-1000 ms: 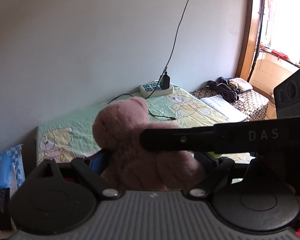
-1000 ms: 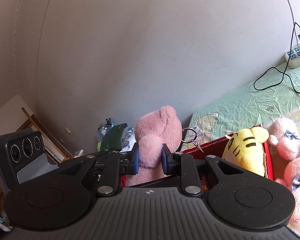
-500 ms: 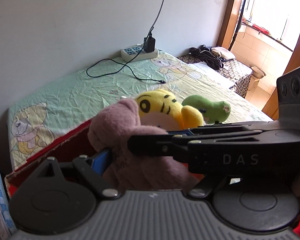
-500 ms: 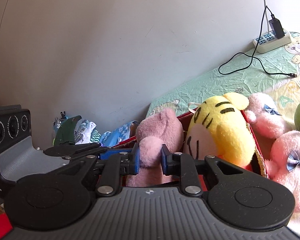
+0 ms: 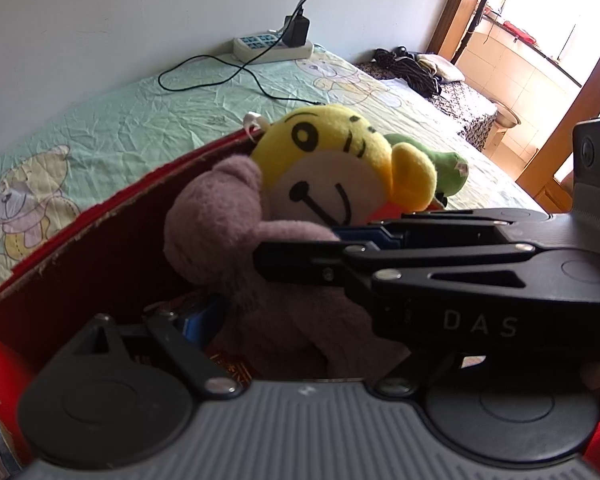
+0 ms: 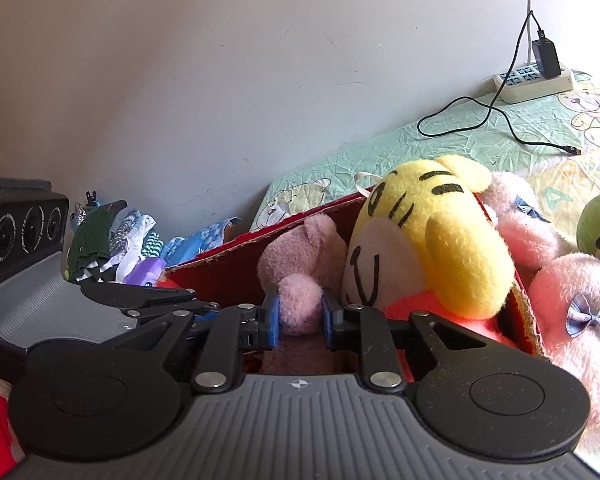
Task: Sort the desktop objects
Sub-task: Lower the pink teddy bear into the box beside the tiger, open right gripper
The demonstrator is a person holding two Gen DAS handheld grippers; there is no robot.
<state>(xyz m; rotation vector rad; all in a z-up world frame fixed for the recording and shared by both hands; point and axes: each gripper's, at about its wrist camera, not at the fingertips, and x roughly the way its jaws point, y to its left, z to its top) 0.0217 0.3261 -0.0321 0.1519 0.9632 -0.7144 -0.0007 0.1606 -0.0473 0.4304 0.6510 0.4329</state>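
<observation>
Pink bear point(image 6: 300, 268) now lowered into red box point(image 6: 228, 266), at 9 o'clock of yellow plush point(image 6: 432, 248); right gripper point(image 6: 299, 318) clamped on its paw, left gripper point(image 5: 260, 320) clamped on its body; release pending

Yellow plush point(image 6: 432, 240) tight beside box wall point(image 5: 100, 248)
</observation>
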